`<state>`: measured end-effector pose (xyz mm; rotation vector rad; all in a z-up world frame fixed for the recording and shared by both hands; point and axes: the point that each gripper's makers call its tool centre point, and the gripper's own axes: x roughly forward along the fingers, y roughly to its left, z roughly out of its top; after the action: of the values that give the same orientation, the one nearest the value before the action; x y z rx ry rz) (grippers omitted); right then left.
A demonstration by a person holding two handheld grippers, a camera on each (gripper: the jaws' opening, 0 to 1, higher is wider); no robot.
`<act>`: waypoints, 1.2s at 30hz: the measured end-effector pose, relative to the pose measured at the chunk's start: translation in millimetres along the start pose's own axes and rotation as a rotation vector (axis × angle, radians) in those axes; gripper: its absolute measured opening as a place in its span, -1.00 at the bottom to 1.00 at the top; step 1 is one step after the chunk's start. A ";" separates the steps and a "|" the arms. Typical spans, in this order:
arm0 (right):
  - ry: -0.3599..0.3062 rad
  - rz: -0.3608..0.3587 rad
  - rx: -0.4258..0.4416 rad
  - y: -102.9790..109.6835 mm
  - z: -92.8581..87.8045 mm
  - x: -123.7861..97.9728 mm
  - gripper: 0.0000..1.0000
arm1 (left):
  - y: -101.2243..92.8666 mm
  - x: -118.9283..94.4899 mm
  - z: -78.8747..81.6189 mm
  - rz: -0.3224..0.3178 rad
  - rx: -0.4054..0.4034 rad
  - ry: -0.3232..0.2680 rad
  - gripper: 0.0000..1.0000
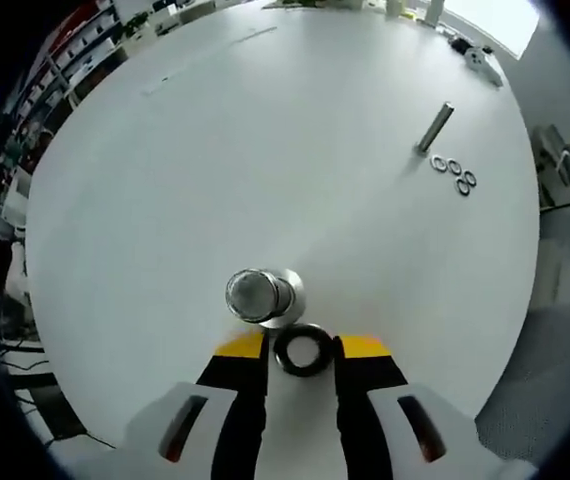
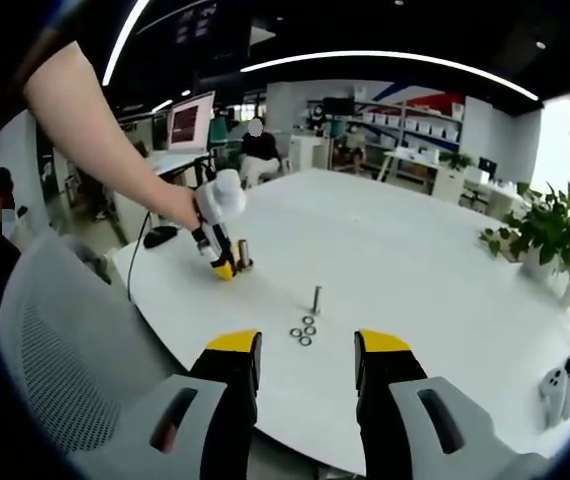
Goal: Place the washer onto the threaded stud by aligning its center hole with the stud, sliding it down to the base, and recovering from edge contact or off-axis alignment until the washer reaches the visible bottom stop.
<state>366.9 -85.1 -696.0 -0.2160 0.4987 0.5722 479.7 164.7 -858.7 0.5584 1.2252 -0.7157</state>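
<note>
In the left gripper view, the left gripper (image 1: pixel 303 352) has its yellow-tipped fingers (image 1: pixel 241 347) clamped on a dark washer (image 1: pixel 303 351), held edge-on just beside the near threaded stud (image 1: pixel 262 296), which is seen almost end-on so its threads and base are hard to make out. Whether the washer touches the stud cannot be told. Farther across the white counter (image 1: pixel 265 150), toward its far edge, a second stud (image 1: pixel 433 129) stands with three loose washers (image 1: pixel 454 175) just beside its foot. In the right gripper view, the right gripper (image 2: pixel 306 345) hangs above the counter's near edge, its fingers (image 2: pixel 233 343) apart and holding nothing, with the second stud (image 2: pixel 316 299) and loose washers (image 2: pixel 302 332) beyond them. A small white object (image 2: pixel 558 385) near the counter's right edge is too blurred to identify. No writing is legible.
</note>
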 end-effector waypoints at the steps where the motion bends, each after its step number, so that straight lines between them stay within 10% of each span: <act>1: -0.001 0.000 0.001 -0.1 0.2 0.0 -0.21 | -0.5 -0.2 -1.1 -0.002 0.006 0.004 -0.57; 36: -0.007 -0.002 0.004 -0.1 1.0 -1.1 -0.22 | 3.9 4.8 -14.1 -0.008 0.036 0.063 -0.61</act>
<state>366.5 -85.4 -694.6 -0.2109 0.4926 0.5699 474.5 176.6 -867.0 0.6098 1.2756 -0.7326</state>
